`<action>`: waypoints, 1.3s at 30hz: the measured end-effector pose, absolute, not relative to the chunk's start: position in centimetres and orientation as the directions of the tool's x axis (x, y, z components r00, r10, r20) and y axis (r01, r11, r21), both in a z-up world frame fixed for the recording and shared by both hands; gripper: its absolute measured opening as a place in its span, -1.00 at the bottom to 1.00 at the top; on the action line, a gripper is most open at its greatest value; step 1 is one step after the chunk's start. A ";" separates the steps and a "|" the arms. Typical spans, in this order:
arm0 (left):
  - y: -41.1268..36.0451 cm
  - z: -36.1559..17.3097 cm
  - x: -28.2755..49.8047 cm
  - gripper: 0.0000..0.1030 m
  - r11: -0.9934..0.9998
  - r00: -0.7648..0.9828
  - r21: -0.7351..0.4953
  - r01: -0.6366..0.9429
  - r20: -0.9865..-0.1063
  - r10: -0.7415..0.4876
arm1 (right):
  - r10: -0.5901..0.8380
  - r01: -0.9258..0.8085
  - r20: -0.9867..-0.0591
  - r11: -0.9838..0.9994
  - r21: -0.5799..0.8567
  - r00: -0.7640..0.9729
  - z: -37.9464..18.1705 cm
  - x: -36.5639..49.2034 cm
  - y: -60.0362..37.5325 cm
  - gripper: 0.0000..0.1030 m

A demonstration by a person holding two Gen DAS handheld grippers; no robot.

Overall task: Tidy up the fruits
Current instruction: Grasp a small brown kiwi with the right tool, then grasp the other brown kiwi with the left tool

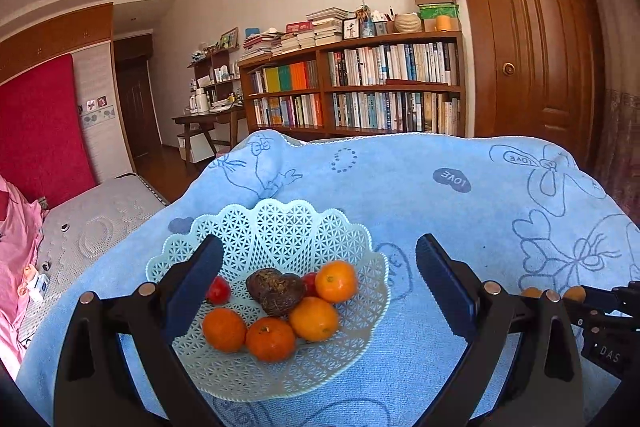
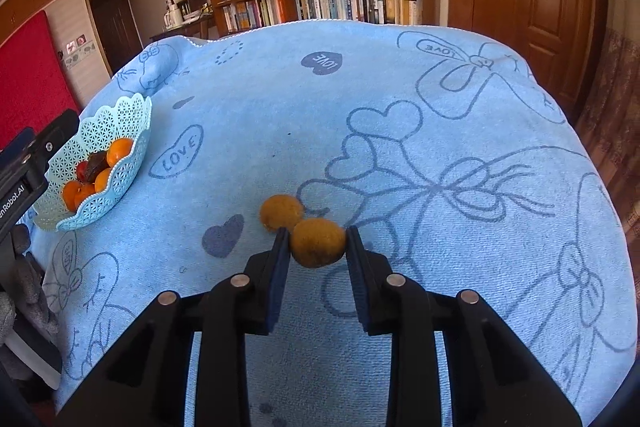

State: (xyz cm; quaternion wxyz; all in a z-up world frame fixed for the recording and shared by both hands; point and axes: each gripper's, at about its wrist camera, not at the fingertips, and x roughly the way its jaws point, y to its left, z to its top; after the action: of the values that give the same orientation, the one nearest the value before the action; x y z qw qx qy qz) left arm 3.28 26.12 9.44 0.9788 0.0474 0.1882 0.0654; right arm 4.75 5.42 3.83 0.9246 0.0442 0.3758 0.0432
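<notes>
Two kiwis (image 2: 318, 242) lie on the blue towel (image 2: 400, 155), touching each other, well apart from the lattice fruit basket (image 2: 132, 131) at the left. Our right gripper (image 2: 318, 239) has its pads on both sides of the nearer kiwi, narrowed to about the fruit's width; we judge it is gripping or about to, but firm contact we cannot confirm. The farther kiwi (image 2: 280, 213) is just behind the left pad.

Our left gripper (image 1: 320, 267) hangs wide open and empty above the basket (image 1: 280, 223), probably waiting there, ready to steady it when the fruit comes.

In the basket we count four oranges (image 1: 335, 281), two small red fruits (image 1: 219, 290), partly hidden, and one dark wrinkled fruit (image 1: 275, 291) in the middle that we cannot name. So two fruits are not yet collected.
</notes>
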 end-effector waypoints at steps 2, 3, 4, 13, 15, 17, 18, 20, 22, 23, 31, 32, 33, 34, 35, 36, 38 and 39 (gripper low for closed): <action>25.4 9.4 3.2 0.91 0.987 0.921 0.127 -0.096 -0.365 0.137 | 0.105 -0.031 -0.686 0.992 0.120 0.720 3.9 4.7 4.7 -0.44; 25.1 9.4 3.2 0.91 0.987 0.921 0.132 -0.089 -0.367 0.132 | 0.104 -0.025 -0.685 0.992 0.125 0.721 3.9 4.7 4.3 -0.44; 24.7 9.4 3.3 0.91 0.987 0.920 0.135 -0.082 -0.370 0.127 | 0.102 -0.019 -0.683 0.992 0.128 0.723 3.9 4.6 4.0 -0.44; 20.9 8.9 4.1 0.91 0.993 0.897 0.104 0.048 -0.441 0.003 | 0.080 0.034 -0.672 0.987 0.154 0.737 3.7 4.6 1.5 -0.44; 19.8 8.5 4.5 0.91 0.992 0.881 0.089 0.095 -0.472 -0.042 | 0.083 0.041 -0.672 0.985 0.166 0.736 3.5 4.6 1.2 -0.44; 18.6 7.9 5.0 0.91 0.986 0.858 0.074 0.146 -0.505 -0.089 | 0.081 0.048 -0.671 0.984 0.172 0.737 3.4 4.5 0.9 -0.44; 17.9 7.6 5.3 0.91 0.983 0.845 0.068 0.171 -0.523 -0.110 | 0.078 0.054 -0.671 0.983 0.174 0.737 3.3 4.5 0.8 -0.44; 16.8 7.0 5.8 0.84 0.974 0.821 0.057 0.218 -0.551 -0.151 | 0.075 0.067 -0.673 0.981 0.183 0.735 3.2 4.6 0.5 -0.44; 15.8 6.3 6.2 0.73 0.966 0.798 0.056 0.253 -0.576 -0.176 | 0.072 0.079 -0.675 0.979 0.190 0.735 3.1 4.6 0.1 -0.44; 15.4 5.9 6.5 0.69 0.962 0.791 0.060 0.265 -0.584 -0.181 | 0.068 0.085 -0.675 0.978 0.191 0.735 3.1 4.6 0.0 -0.44; 13.2 3.0 8.4 0.18 0.915 0.650 -0.045 0.401 -0.691 -0.318 | 0.060 0.104 -0.675 0.974 0.200 0.735 3.0 4.6 -0.3 -0.44; 13.1 2.6 8.8 0.08 0.912 0.631 -0.056 0.406 -0.704 -0.324 | 0.060 0.103 -0.675 0.974 0.200 0.735 2.9 4.6 -0.3 -0.44; 12.9 2.3 9.0 0.08 0.910 0.617 -0.066 0.409 -0.715 -0.330 | 0.061 0.103 -0.675 0.974 0.200 0.735 2.9 4.6 -0.3 -0.44; 12.8 2.0 9.3 0.06 0.908 0.605 -0.074 0.411 -0.723 -0.333 | 0.061 0.103 -0.676 0.974 0.201 0.735 2.9 4.6 -0.3 -0.44; 12.6 1.8 9.5 -0.08 0.907 0.597 -0.079 0.414 -0.728 -0.336 | 0.061 0.103 -0.676 0.974 0.201 0.735 2.9 4.6 -0.3 -0.44; 12.5 1.7 9.6 -0.16 0.904 0.589 -0.084 0.419 -0.732 -0.341 | 0.062 0.103 -0.676 0.974 0.201 0.735 2.9 4.6 -0.3 -0.44; 12.3 1.4 9.7 -0.42 0.899 0.575 -0.091 0.429 -0.740 -0.349 | 0.062 0.102 -0.676 0.974 0.200 0.735 2.9 4.6 -0.2 -0.44; 12.3 1.3 9.7 -0.44 0.900 0.574 -0.088 0.427 -0.742 -0.345 | 0.062 0.101 -0.676 0.975 0.199 0.734 2.9 4.5 -0.1 -0.44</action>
State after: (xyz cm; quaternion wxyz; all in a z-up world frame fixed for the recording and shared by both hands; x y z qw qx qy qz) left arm 9.70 12.32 1.33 0.8857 0.0505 0.4067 -0.2181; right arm 4.55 -0.11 2.91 0.9244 0.1119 0.3644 -0.0103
